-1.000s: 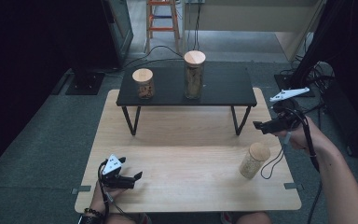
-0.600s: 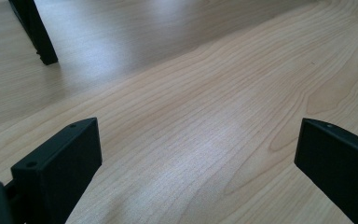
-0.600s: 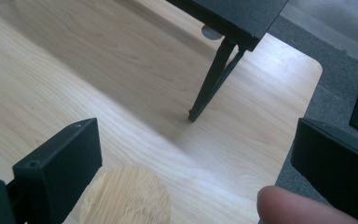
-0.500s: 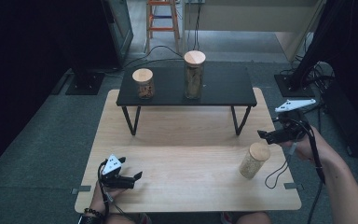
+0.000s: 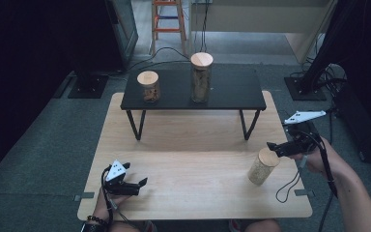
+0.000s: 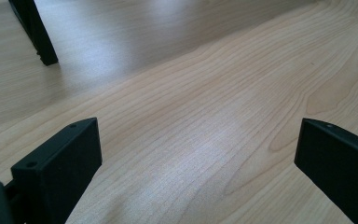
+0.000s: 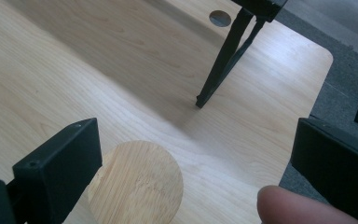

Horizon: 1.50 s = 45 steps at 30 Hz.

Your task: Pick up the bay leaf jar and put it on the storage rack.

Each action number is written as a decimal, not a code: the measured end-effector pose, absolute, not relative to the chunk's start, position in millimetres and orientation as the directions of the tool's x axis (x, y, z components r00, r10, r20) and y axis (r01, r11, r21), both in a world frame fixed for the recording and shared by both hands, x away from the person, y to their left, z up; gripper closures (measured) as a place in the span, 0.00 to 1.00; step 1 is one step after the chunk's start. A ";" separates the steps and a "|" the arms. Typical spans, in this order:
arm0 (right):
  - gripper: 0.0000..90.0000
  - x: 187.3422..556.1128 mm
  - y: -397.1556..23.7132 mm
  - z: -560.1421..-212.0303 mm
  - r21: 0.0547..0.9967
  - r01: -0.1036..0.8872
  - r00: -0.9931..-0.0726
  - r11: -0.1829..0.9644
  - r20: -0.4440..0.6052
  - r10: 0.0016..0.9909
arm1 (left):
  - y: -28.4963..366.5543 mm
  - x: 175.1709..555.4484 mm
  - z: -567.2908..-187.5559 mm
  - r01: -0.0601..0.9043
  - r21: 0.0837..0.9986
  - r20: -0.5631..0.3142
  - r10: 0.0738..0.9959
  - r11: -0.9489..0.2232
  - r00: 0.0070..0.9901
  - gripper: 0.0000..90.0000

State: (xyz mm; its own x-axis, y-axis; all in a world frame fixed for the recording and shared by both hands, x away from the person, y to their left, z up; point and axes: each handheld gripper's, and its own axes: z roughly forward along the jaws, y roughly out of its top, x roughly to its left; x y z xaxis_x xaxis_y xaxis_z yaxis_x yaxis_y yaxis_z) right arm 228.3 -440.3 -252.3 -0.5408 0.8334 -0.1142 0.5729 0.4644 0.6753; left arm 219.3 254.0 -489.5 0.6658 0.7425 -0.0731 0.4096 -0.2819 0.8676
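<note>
1. Right gripper (image 5: pixel 276 146) lowered since a second ago – fingers wide, now just above round wooden-lidded glass jar (image 5: pixel 263 166), near right on pale wooden counter (image 5: pixel 193 145).
2. Looks like approach to grasp.
3. Left gripper (image 5: pixel 140 184) unmoved, near left – fingers wide, empty.

Right tool (image 5: pixel 274 147) lowered and drawn in from 3 o'clock off the worktop (image 5: pixel 193 145) edge toward the jar (image 5: pixel 263 166) at 4 o'clock. Now hanging just above and beside the jar's wooden lid (image 7: pixel 137 184), jaws spread wide, lid nearer the left jaw. Forearm dropped along with it.
</note>
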 end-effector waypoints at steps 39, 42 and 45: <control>0.02 214.7 -440.8 -306.7 0.647 0.585 -0.592 0.489 -0.072 0.803 | 253.9 219.5 -488.9 0.408 0.866 -0.069 0.740 -0.288 0.669 0.01; 0.02 215.0 -441.9 -310.8 0.645 0.590 -0.591 0.486 -0.065 0.804 | 254.0 219.6 -488.9 0.408 0.866 -0.069 0.740 -0.289 0.669 0.01; 0.02 215.2 -441.9 -315.8 0.640 0.597 -0.590 0.484 -0.059 0.806 | 253.8 219.5 -489.0 0.408 0.866 -0.068 0.740 -0.289 0.669 0.01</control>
State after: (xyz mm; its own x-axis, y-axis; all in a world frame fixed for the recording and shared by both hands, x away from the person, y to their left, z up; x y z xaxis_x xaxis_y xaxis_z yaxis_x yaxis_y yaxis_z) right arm 215.2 -441.9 -315.8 -0.5896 0.8055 -0.0594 0.5965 0.4838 0.6404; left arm 219.5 253.8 -489.0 0.6691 0.7401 -0.0679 0.4079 -0.2893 0.8660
